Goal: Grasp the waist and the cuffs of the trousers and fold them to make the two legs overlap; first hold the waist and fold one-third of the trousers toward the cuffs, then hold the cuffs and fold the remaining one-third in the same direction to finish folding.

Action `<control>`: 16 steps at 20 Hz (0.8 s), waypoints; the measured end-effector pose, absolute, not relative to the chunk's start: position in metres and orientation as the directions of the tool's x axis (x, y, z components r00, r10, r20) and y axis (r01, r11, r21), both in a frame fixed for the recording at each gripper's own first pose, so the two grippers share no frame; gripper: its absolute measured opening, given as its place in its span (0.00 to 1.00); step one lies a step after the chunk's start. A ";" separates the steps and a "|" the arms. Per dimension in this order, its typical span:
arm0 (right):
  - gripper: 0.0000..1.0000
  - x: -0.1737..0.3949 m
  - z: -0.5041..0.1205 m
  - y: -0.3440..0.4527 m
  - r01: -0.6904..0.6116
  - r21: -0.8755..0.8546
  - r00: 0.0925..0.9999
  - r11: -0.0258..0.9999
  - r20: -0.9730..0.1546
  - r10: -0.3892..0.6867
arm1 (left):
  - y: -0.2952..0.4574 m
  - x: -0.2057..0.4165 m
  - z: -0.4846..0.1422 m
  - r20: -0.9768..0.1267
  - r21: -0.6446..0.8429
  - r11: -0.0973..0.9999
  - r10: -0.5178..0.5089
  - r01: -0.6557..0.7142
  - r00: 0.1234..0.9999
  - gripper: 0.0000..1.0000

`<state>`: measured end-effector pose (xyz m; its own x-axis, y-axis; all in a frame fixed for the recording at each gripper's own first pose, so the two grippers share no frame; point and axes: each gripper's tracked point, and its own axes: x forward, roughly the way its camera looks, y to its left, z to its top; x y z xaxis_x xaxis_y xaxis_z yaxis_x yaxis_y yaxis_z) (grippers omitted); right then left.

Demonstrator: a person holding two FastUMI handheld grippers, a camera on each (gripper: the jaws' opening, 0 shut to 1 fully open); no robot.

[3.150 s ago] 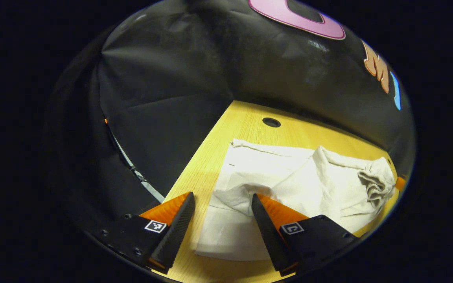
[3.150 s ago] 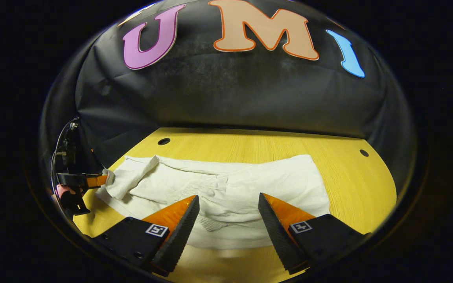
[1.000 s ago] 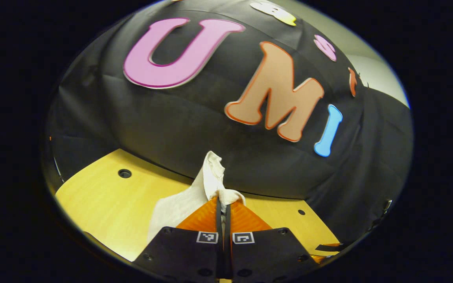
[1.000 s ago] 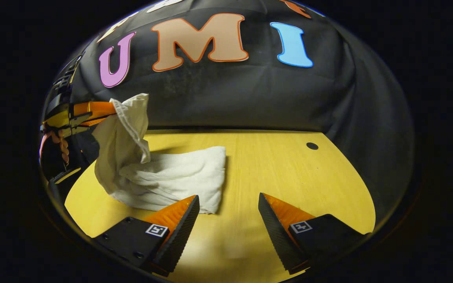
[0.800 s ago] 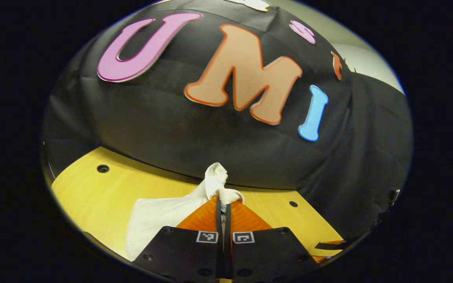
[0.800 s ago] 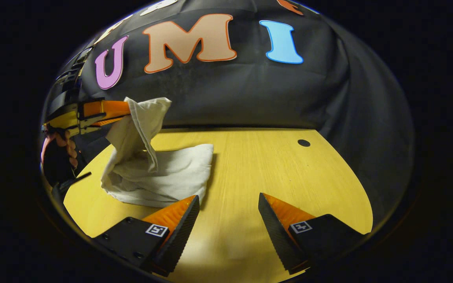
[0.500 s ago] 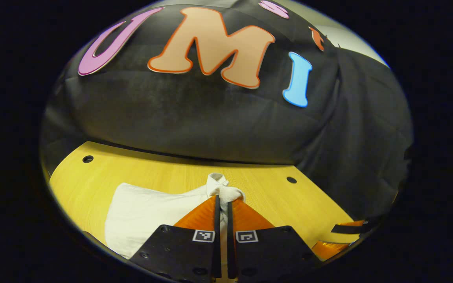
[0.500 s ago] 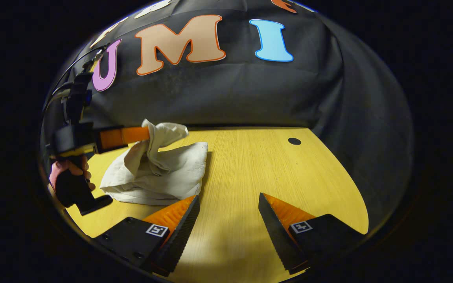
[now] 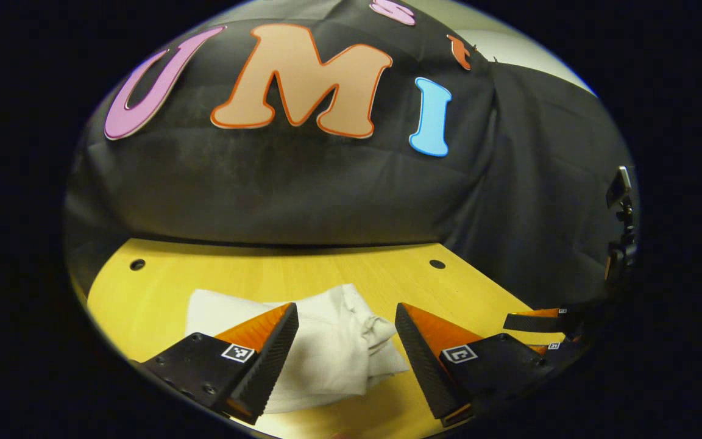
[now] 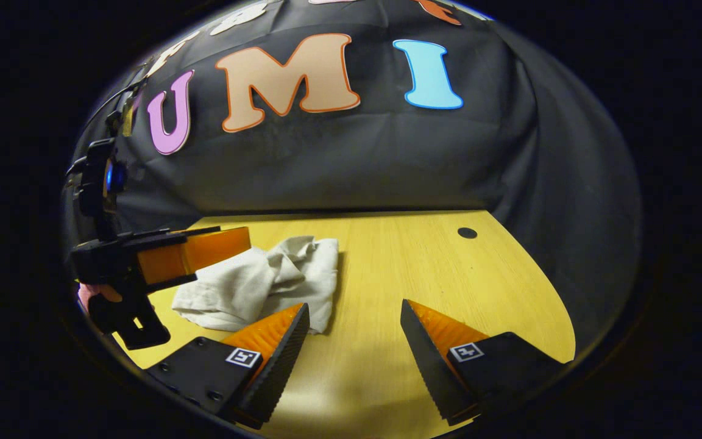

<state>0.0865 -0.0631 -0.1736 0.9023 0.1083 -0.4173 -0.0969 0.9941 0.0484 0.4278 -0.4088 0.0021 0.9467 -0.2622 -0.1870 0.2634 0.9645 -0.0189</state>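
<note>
The yellow wood-grain worktop (image 9: 326,274) is carrying the white cloth trousers (image 9: 333,347), which are lying in a rumpled, folded bundle. In the left gripper view, the left tongs (image 9: 346,320) are standing released, fingers spread wide, with the bundle lying between and just ahead of them; the fingers are not pressing on the cloth. The other tongs are showing at the right edge of this view.

In the right gripper view, the right tongs (image 10: 354,320) are also standing released, gripping nothing. The trousers (image 10: 265,283) are lying ahead and to the left of them, the near corner just beside the left finger. The left tongs (image 10: 205,247) are hovering at the bundle's far left side.

Small round dark holes (image 10: 467,232) are marking the worktop near its far edge. Black cloth (image 10: 387,158) is walling the booth behind the worktop.
</note>
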 end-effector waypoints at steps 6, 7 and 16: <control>0.97 0.086 -0.119 -0.018 -0.146 0.056 0.948 0.988 -0.278 0.156 | -0.324 0.377 0.036 -0.158 0.041 0.988 -0.141 0.149 0.977 0.95; 0.97 0.085 -0.109 -0.013 -0.151 0.053 0.955 0.987 -0.251 0.159 | -0.313 0.370 0.040 -0.152 0.049 0.990 -0.124 0.133 0.981 0.95; 0.97 0.057 -0.066 0.014 -0.144 0.010 0.980 0.990 -0.139 0.144 | -0.278 0.347 0.044 -0.160 0.028 0.996 -0.082 0.087 0.984 0.95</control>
<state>0.0575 0.0135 -0.0658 0.9798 0.1436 -0.1392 -0.1436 0.9896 0.0098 0.3473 -0.2779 0.0439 0.9837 -0.0819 -0.1598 0.0875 0.9958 0.0281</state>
